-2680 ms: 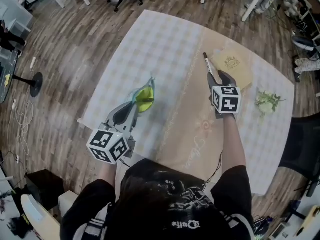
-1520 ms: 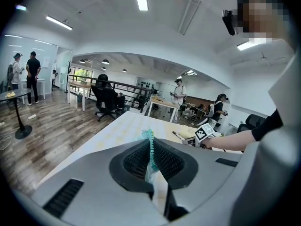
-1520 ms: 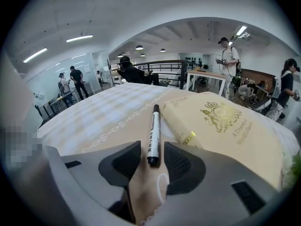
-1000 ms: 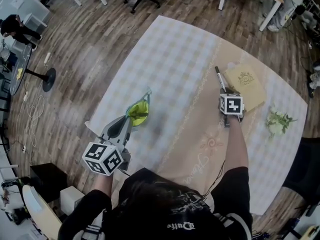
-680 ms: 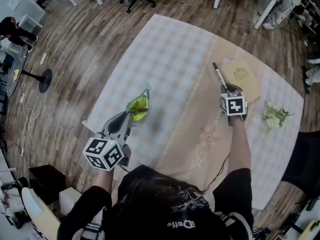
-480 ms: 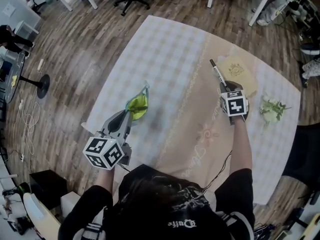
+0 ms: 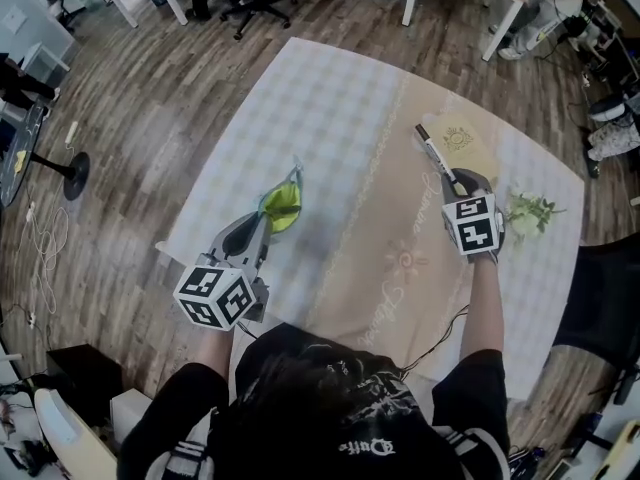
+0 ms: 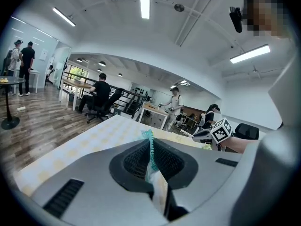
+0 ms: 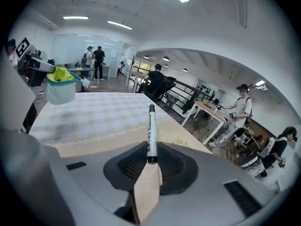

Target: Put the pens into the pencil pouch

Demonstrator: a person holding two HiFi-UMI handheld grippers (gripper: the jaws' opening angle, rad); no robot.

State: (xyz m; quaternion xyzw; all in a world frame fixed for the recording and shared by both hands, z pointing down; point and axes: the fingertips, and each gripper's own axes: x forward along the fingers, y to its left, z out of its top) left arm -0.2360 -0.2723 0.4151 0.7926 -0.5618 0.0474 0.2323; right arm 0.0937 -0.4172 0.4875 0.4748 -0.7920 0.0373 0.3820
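My left gripper (image 7: 265, 226) is shut on the teal zip edge of the pencil pouch (image 7: 281, 205), a yellow-green mesh pouch that hangs open above the table's left side; the same edge (image 8: 150, 147) stands pinched between the jaws in the left gripper view. From the right gripper view the pouch (image 9: 60, 84) shows at far left. My right gripper (image 7: 452, 180) is shut on a black-and-white marker pen (image 7: 434, 155), which sticks out forward past the jaws. The pen (image 9: 151, 132) is lifted off the table. The two grippers are well apart.
A tan notebook (image 7: 462, 145) lies on the checked tablecloth (image 7: 330, 108) just beyond the right gripper. A small sprig of white flowers (image 7: 528, 211) sits near the table's right edge. Office chairs, desks and several people stand around the room.
My right gripper has risen off the table with the pen and rolled. The left gripper, holding the pouch, has shifted only slightly.
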